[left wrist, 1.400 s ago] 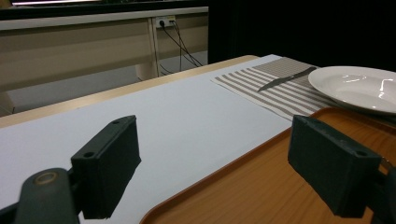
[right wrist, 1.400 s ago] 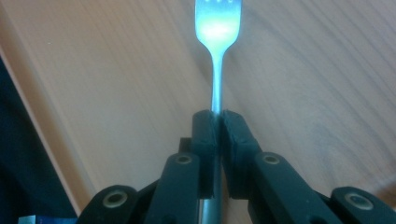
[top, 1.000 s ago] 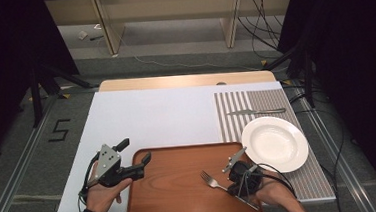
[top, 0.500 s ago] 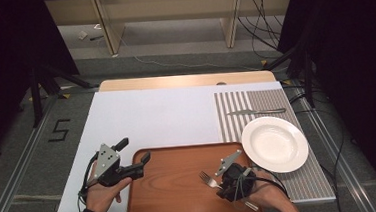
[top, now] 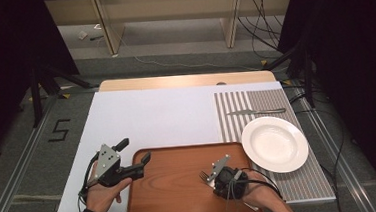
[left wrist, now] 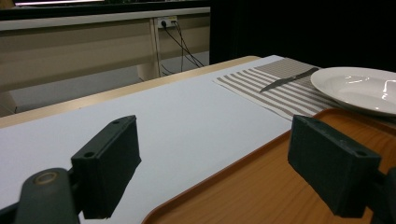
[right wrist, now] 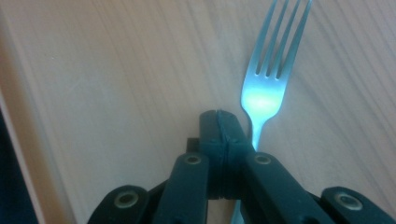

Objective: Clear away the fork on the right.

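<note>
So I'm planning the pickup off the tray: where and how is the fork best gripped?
Probably at the narrow neck just below the tines. The fork lies flat on the wooden tray, so come from straight above, jaws straddling the handle's thin sides. The right gripper now stands shut beside that neck, with the fork outside its jaws.

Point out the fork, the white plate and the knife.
fork (right wrist: 264, 88): right gripper view, on the neck below the tines.
white plate (top: 275, 144): high view, on the bowl's centre.
knife (top: 254, 112): high view, mid-length, on the striped placemat.
</note>
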The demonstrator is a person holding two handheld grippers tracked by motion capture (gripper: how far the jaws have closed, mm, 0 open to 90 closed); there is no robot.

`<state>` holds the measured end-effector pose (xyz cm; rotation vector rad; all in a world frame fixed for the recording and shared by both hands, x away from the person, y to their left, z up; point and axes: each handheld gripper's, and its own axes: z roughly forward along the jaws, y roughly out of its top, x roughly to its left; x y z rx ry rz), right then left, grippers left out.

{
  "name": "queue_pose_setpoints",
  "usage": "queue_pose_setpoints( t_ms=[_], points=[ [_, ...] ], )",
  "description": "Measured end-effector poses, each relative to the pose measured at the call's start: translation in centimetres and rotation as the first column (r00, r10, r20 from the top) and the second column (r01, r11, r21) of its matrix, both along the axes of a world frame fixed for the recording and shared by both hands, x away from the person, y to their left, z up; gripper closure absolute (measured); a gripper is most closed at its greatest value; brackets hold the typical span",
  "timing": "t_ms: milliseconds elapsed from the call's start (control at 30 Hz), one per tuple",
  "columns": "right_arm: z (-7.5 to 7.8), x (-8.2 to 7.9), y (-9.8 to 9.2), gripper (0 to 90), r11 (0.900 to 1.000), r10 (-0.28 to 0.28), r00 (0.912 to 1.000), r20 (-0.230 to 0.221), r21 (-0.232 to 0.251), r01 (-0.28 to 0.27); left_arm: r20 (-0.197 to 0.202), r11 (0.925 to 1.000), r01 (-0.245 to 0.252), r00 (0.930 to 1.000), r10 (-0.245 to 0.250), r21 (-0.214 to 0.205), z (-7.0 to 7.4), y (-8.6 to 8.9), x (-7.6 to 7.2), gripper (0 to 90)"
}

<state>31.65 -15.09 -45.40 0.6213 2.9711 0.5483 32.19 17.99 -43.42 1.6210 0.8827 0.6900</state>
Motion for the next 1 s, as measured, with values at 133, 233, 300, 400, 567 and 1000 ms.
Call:
queue_pose_setpoints(
  t_ms=[133,233,300,400,567,1000],
  points=[
    [-0.11,0.01,0.03,90.0,0.9997,-0.004,1.0,0.002,-0.025,0.004,0.0,1.0,0.0,1.0,0.0,-0.001,0.01,0.01,-0.03,16.4],
    [-0.19,-0.01,0.07,90.0,0.999,0.0,0.9999,0.017,-0.045,0.001,-0.002,1.0,0.001,1.0,-0.001,0.002,-0.02,0.0,-0.06,16.4],
    [-0.19,0.01,0.08,90.0,0.9988,0.001,0.9998,0.018,-0.049,0.0,0.0,1.0,0.001,1.0,-0.001,0.0,0.0,0.01,-0.03,16.4],
    [-0.18,0.03,0.07,90.0,0.9984,-0.002,0.9996,0.027,-0.057,0.003,-0.001,1.0,0.001,1.0,-0.001,0.003,-0.01,-0.01,-0.04,16.3],
    [-0.17,0.18,-0.12,90.0,0.998,-0.009,0.9993,0.037,-0.062,0.011,-0.002,1.0,0.002,1.0,-0.002,0.001,0.0,-0.08,0.02,16.4],
    [-0.12,0.59,-0.79,90.0,0.9949,-0.032,0.997,0.071,-0.094,0.038,-0.001,1.0,0.001,1.0,-0.001,0.001,0.02,-0.07,0.02,16.4]
  ],
)
